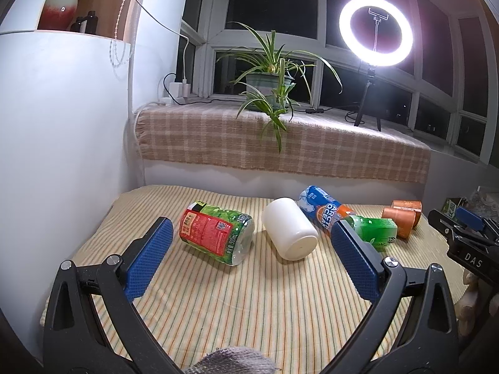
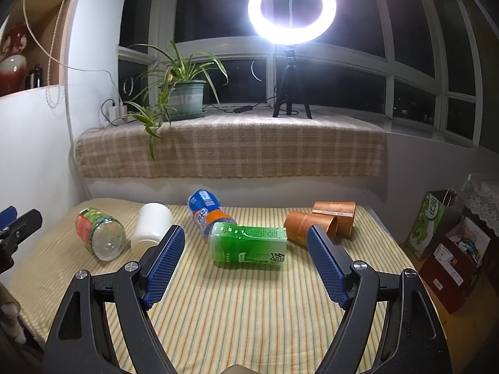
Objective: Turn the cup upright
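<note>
Nearest my cameras, both grippers hang above the striped cloth (image 1: 249, 296), neither touching anything. My left gripper (image 1: 251, 240) has its blue pads spread wide with nothing between them; it points at the gap between the red-label bottle (image 1: 215, 232) and the white cup (image 1: 288, 227), so I judge it is lined up for an approach, not a grasp yet. My right gripper (image 2: 244, 247) is equally wide and empty, framing the green bottle (image 2: 249, 243).

Next out, everything lies on its side in a loose row. The white cup is down with its flat closed base turned toward the left camera and its mouth facing away, just beside the red-label bottle, apart from it. That base-forward pose is why I'd take it across the body and tip it, I think. The blue-orange bottle (image 1: 324, 210) lies behind the green one; whether they touch I can't tell.

Further right, two copper cups (image 2: 321, 219) also lie tipped, touching each other, mouths toward the right camera. Which cup is meant first is unclear; all three still need righting.

Far back: checked blanket (image 2: 230, 149) on the sill, potted plant (image 2: 184, 93), ring light (image 2: 291, 9) lighting the scene.
</note>
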